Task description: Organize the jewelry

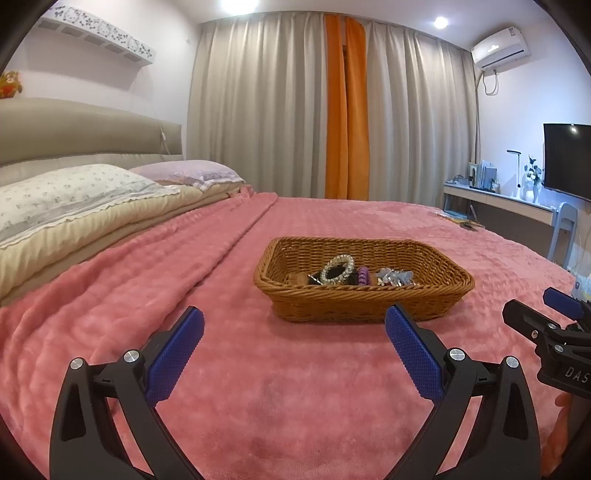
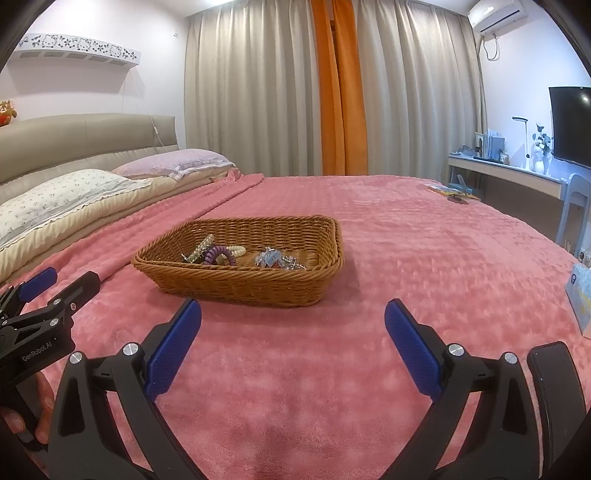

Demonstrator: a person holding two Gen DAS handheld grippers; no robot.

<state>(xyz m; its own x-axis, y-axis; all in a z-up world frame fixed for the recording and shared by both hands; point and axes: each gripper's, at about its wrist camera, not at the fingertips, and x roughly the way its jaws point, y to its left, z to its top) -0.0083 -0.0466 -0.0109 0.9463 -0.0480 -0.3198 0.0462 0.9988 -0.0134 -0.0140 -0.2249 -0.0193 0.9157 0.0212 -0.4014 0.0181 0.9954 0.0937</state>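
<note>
Parked low over the pink blanket (image 1: 295, 387) with left gripper (image 1: 294, 341) and right gripper (image 2: 293, 332) both spread wide and empty, likely readying a pick from the wicker basket (image 1: 354, 308) at twelve o'clock, jewelry (image 2: 221, 254) heaped inside.

Bright ceiling lights (image 1: 239, 3) glare overhead; fisheye edges bend, corners black.

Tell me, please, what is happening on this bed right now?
A person holds a gripper in each hand over a pink blanket. A wicker basket sits ahead of both, already holding hair ties and a cluster of small silvery-blue pieces. The left gripper and right gripper both have their jaws wide open and empty, short of the basket, touching nothing.
</note>
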